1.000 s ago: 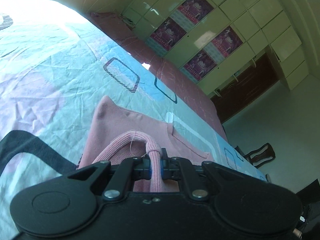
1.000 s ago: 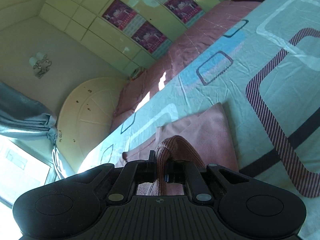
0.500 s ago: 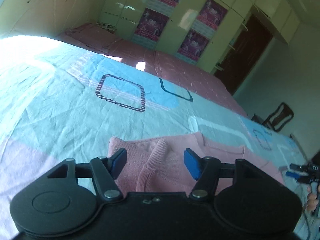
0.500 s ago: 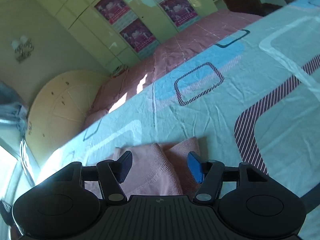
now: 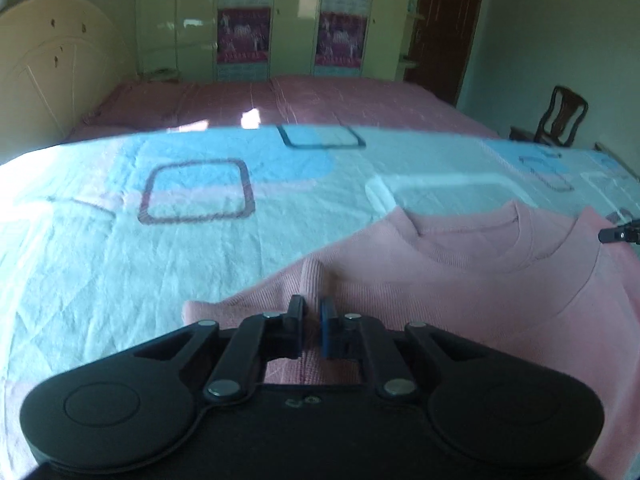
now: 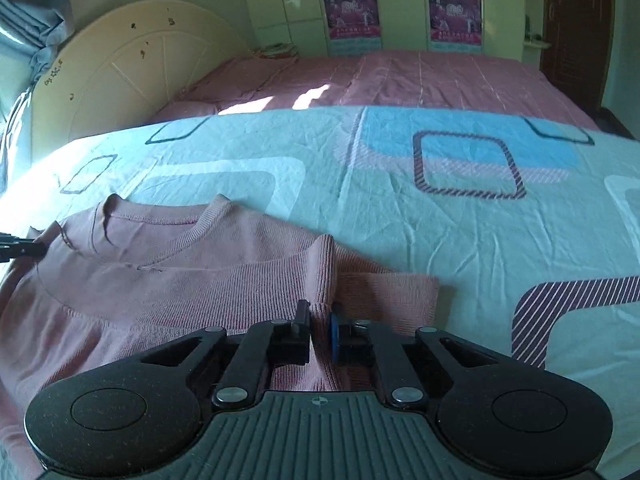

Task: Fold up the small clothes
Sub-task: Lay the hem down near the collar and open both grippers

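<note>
A small pink knit sweater [image 5: 460,288] lies flat on the patterned bedsheet [image 5: 120,248], collar toward the far side. My left gripper [image 5: 313,312] is shut on a pinched ridge of the sweater's left edge. In the right wrist view the sweater [image 6: 160,280] fills the lower left, and my right gripper [image 6: 320,318] is shut on a raised fold of its right edge. The tip of the right gripper shows at the right edge of the left wrist view [image 5: 620,234]; the left one shows at the left edge of the right wrist view [image 6: 20,248].
The light blue sheet [image 6: 440,208] with rounded-square patterns spreads beyond the sweater. A pink bed cover [image 6: 400,80], a cream headboard [image 6: 132,68] and wardrobe doors with posters [image 5: 280,20] lie behind. A dark chair [image 5: 560,120] stands at the right.
Both grippers released the cloth and stood open half a second ago. Now both have levelled out and shut again on folds at the sweater's left and right edges.
</note>
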`<act>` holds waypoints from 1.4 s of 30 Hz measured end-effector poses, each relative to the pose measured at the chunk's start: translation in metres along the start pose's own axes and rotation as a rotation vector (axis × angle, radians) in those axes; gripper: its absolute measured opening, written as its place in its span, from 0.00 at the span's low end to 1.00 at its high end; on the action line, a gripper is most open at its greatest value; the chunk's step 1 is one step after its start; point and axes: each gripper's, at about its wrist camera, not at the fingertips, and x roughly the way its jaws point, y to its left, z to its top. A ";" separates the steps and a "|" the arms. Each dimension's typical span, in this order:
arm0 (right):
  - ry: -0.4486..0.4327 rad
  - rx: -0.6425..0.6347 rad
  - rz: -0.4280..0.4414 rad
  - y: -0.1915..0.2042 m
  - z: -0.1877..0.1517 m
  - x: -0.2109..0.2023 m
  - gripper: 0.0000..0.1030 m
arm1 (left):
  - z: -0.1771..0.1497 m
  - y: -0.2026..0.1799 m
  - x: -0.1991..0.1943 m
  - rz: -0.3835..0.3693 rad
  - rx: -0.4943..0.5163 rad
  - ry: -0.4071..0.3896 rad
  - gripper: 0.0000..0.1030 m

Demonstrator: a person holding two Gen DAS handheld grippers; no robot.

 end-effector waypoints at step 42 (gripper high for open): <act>-0.021 -0.073 0.017 0.089 -0.023 -0.013 0.24 | -0.025 -0.150 -0.028 -0.056 0.074 -0.018 0.64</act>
